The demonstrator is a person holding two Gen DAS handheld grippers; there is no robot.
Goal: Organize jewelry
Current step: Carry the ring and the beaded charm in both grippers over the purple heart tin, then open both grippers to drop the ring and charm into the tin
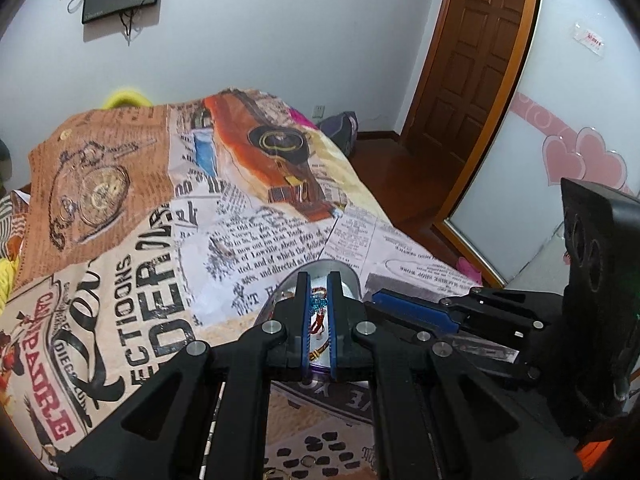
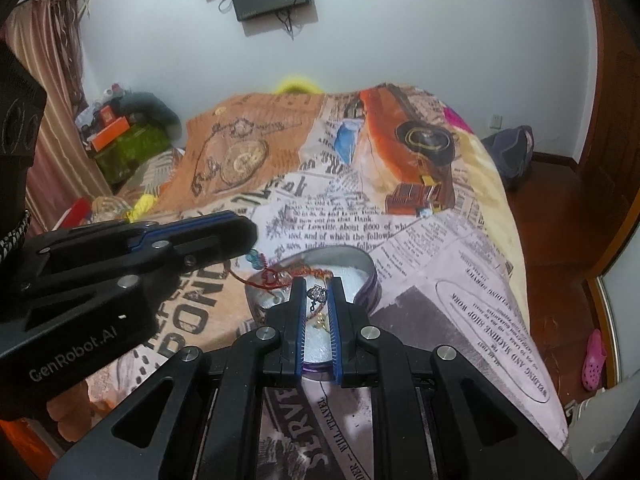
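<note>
Left hand-held gripper point(image 1: 319, 312): you are pinching a red cord bracelet point(image 2: 280, 276) with blue beads between nearly closed jaws.
Right hand-held gripper point(image 2: 316, 312): you are gripping a small silver charm point(image 2: 317, 293).
Tin point(image 2: 370, 268): sitting on the bed point(image 2: 460, 264), under both tips.

My left gripper's point(image 1: 319, 286) fingers hid most of the tin point(image 1: 348, 276); I couldn't tell whether the red cord point(image 2: 316, 271) was pinched; rings point(image 1: 310, 461) behind them too small.
</note>
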